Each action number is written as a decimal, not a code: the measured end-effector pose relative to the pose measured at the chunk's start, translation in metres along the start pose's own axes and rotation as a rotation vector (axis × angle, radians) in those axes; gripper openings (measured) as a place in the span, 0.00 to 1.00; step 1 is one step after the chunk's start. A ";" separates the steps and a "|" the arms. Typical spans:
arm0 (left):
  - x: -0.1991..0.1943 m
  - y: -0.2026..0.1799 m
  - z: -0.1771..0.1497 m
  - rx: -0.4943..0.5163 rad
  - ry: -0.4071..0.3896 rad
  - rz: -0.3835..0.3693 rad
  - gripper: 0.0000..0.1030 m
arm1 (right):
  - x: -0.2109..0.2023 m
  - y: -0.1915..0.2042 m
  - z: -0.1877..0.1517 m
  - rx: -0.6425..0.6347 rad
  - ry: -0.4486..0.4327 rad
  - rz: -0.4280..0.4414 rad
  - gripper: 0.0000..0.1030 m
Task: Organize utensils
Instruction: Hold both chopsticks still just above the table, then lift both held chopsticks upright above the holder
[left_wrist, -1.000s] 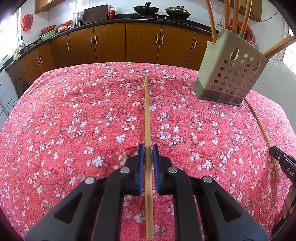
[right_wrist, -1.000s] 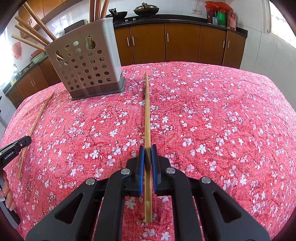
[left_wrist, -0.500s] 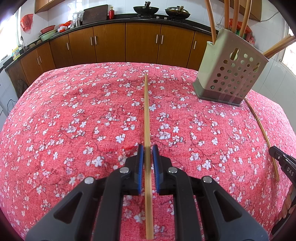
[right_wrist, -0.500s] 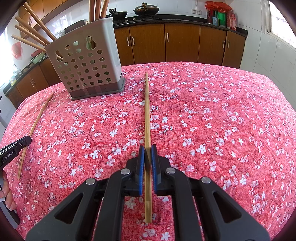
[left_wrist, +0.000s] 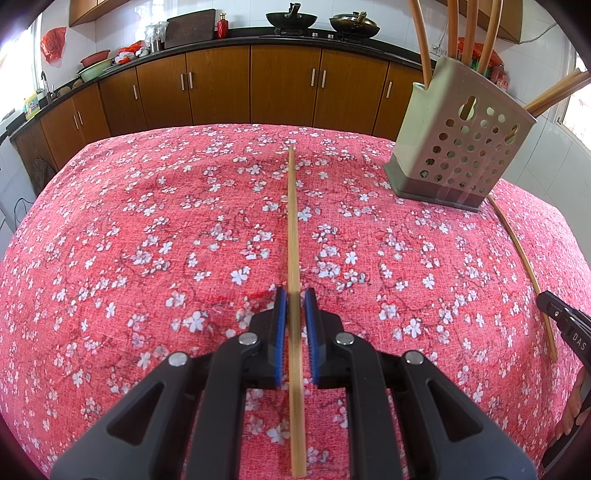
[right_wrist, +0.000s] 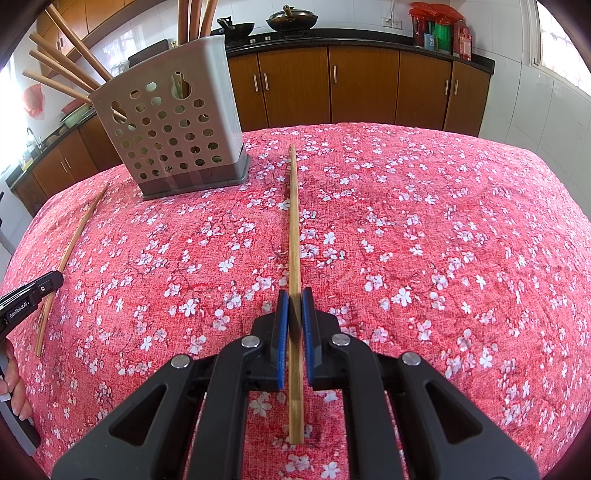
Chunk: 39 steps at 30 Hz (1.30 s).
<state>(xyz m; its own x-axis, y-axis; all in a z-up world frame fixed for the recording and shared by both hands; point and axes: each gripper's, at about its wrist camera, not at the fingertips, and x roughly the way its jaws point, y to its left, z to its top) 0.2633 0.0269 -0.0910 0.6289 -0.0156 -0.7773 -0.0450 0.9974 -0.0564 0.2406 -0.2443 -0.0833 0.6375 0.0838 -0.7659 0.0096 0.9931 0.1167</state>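
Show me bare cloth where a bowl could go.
Bare tablecloth lies left of the left chopstick, out to the table edge; more lies right of the right chopstick. Crowded: the strip between both chopsticks, where the utensil holder stands.

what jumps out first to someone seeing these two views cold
Each view is split down the middle by a long bamboo chopstick lying between blue-padded fingers of the left gripper and the right gripper. Under it spreads a red tablecloth with white blossoms. A perforated grey utensil holder bristling with chopsticks stands towards the far edge, and a loose chopstick lies beside it.
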 end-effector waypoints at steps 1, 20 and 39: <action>0.000 0.000 0.000 0.000 0.000 0.000 0.13 | 0.000 0.000 0.000 0.000 0.000 0.000 0.09; -0.012 0.003 -0.010 -0.018 0.022 -0.008 0.13 | -0.007 -0.004 -0.006 0.018 -0.001 0.012 0.09; -0.099 -0.002 0.025 0.072 -0.181 -0.012 0.08 | -0.092 -0.013 0.026 0.020 -0.250 0.044 0.08</action>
<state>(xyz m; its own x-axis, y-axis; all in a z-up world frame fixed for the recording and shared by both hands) 0.2207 0.0280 0.0016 0.7586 -0.0214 -0.6512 0.0151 0.9998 -0.0153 0.2018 -0.2675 0.0015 0.8083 0.1013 -0.5800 -0.0083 0.9870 0.1607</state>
